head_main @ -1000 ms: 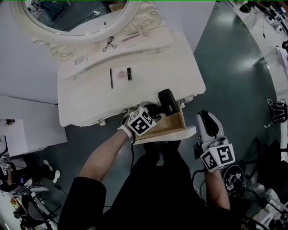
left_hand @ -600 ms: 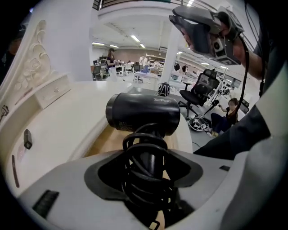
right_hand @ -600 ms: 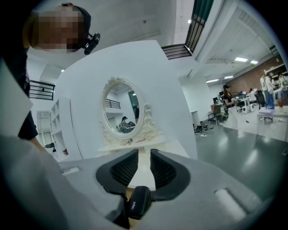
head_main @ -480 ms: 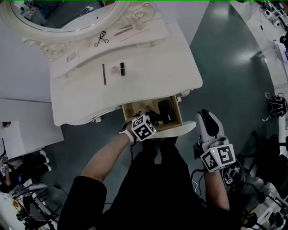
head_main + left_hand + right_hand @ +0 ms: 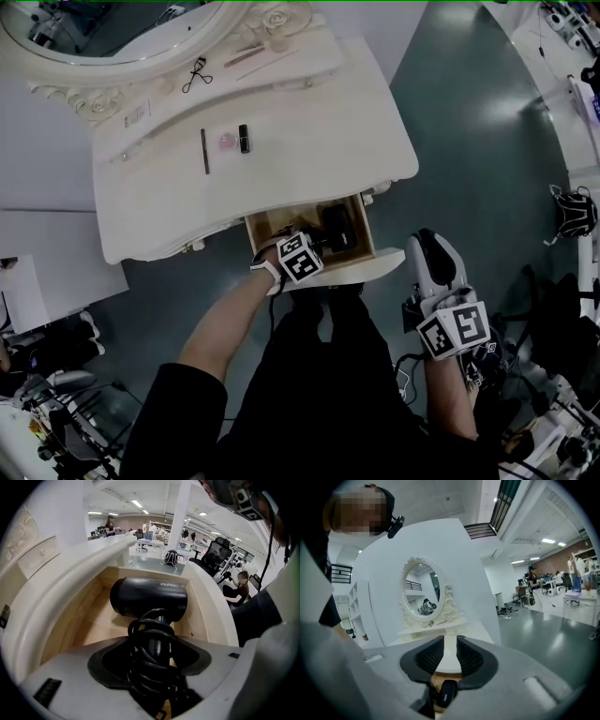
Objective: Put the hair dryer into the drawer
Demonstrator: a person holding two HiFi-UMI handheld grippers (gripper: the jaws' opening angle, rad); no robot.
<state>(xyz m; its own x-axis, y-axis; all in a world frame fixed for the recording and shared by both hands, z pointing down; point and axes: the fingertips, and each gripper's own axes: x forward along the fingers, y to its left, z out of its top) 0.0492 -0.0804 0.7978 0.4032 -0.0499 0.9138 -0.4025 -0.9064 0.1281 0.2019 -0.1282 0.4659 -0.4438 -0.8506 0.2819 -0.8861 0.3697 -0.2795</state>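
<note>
Head view, and the drawer (image 5: 349, 273) stands pulled out from under the white tabletop (image 5: 281, 159), wooden inside showing. The left gripper (image 5: 315, 246) is dipped right into it from the near side, marker cube on top. The hair dryer (image 5: 339, 228) sits inside the drawer, over toward its right wall.

In the left gripper view the fingers (image 5: 108, 660) are clamped on the hair dryer's handle, with the black cord (image 5: 152, 644) wound round that handle in several loops. The black barrel (image 5: 147, 597) lies crosswise beyond the fingers, down between the drawer's wooden side walls (image 5: 202, 609). Whether it rests on the drawer floor, I cannot tell.

The right gripper (image 5: 428, 244) hangs well apart from the drawer, off to its right, over the dark floor (image 5: 469, 141). In the right gripper view its fingers (image 5: 426, 656) stand a little apart and hold nothing; through the gap come the tabletop edge and, lower, the hair dryer down in the drawer. Beyond the drawer an oval mirror (image 5: 423, 595) rises at the back of the tabletop.

On the tabletop beyond the drawer lie a thin black stick (image 5: 204, 151) and a small dark tube (image 5: 244, 138).
</note>
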